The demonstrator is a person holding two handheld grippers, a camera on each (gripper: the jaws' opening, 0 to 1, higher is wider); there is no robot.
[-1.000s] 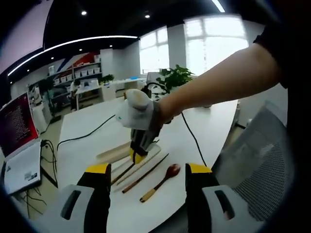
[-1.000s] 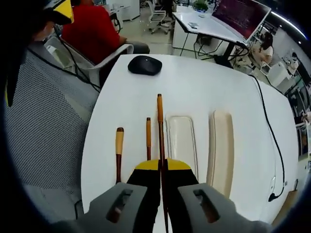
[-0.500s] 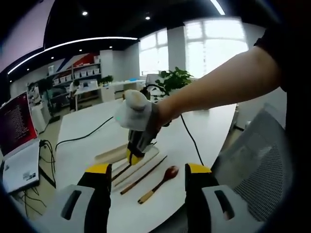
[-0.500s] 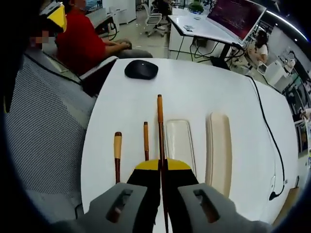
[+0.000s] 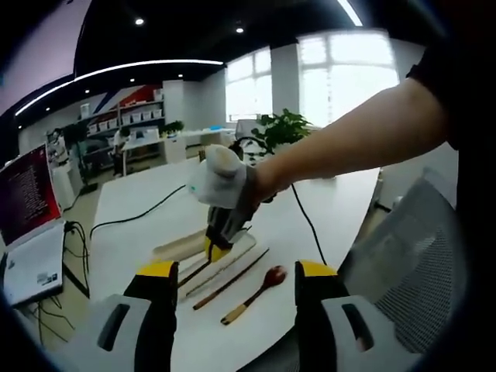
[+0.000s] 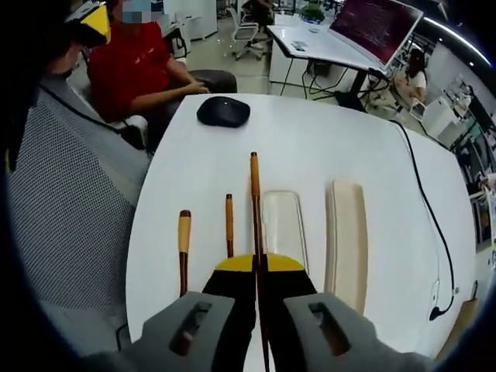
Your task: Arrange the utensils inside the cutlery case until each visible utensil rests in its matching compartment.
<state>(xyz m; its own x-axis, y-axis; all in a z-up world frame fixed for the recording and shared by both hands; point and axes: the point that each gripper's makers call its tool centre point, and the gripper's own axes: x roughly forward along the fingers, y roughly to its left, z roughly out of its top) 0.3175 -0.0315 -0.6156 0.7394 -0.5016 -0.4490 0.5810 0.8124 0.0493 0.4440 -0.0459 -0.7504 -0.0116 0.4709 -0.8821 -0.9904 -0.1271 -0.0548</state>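
Two chopsticks (image 6: 255, 203), one spoon (image 5: 253, 294), two case halves (image 6: 284, 229).

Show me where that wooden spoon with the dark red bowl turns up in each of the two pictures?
Left gripper view: the wooden spoon lies low in the middle, between that gripper's two jaws, nearest the table edge.
Right gripper view: its pale handle shows lower left, outermost of the three sticks.
Shared landmark: the chopstick clamped in the right gripper, seen in the left gripper view below the gloved hand.

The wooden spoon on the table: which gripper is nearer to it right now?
Right. The right gripper hovers just beyond the spoon, clamped on a chopstick; the left gripper hangs open, farther back.
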